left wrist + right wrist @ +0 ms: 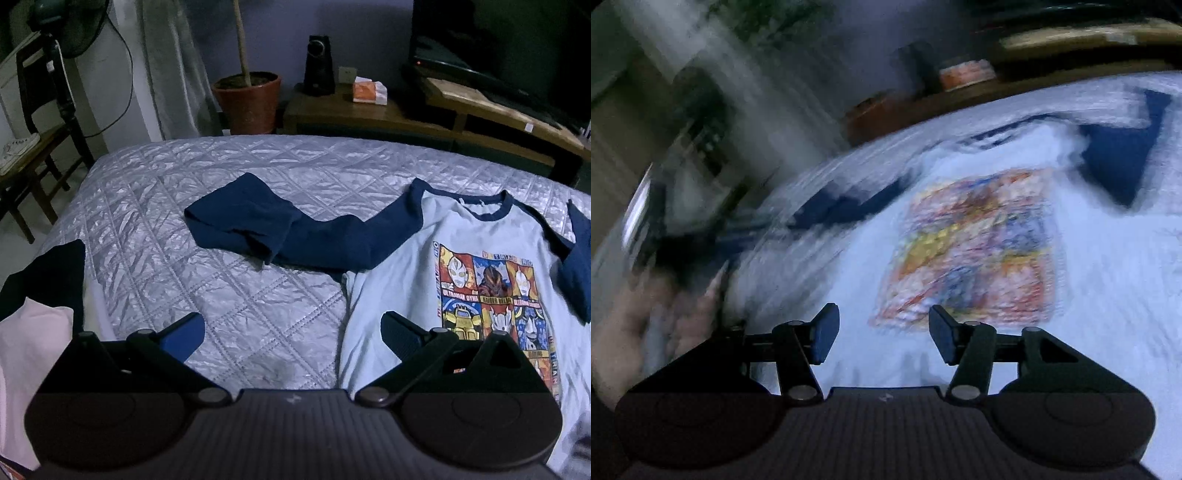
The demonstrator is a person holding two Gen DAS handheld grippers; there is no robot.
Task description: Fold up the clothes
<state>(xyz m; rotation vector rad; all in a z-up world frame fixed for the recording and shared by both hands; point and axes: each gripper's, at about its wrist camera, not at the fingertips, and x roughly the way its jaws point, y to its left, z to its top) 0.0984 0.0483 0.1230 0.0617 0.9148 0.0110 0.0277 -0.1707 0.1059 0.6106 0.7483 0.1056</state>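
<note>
Left tongs (291,332) spread wide, nothing between the fingers, hanging above the bed (221,295) where the quilt meets the left edge of the shirt (406,258); one fingertip over bare quilt, the other over pale cloth, no touch visible. Shirt lying flat, face up on the right half of the bed, pale blue body with navy collar and a coloured cartoon print (491,295) on the chest. Near navy sleeve (258,225) stretched out leftward across the quilt, its end folded back on itself in a loose bunch; other navy sleeve (576,266) bent over the far side of the body. Right tongs (882,332) also parted, though less widely, empty, poised low over the lower front of the shirt just short of the print; contact with the cloth impossible to tell through heavy motion blur. Blurred hand (639,325) at the left edge of the right wrist view. Beyond the bed, a potted plant (247,99), a dark speaker (319,66) and an orange tissue pack (369,92) on a low wooden unit.
</note>
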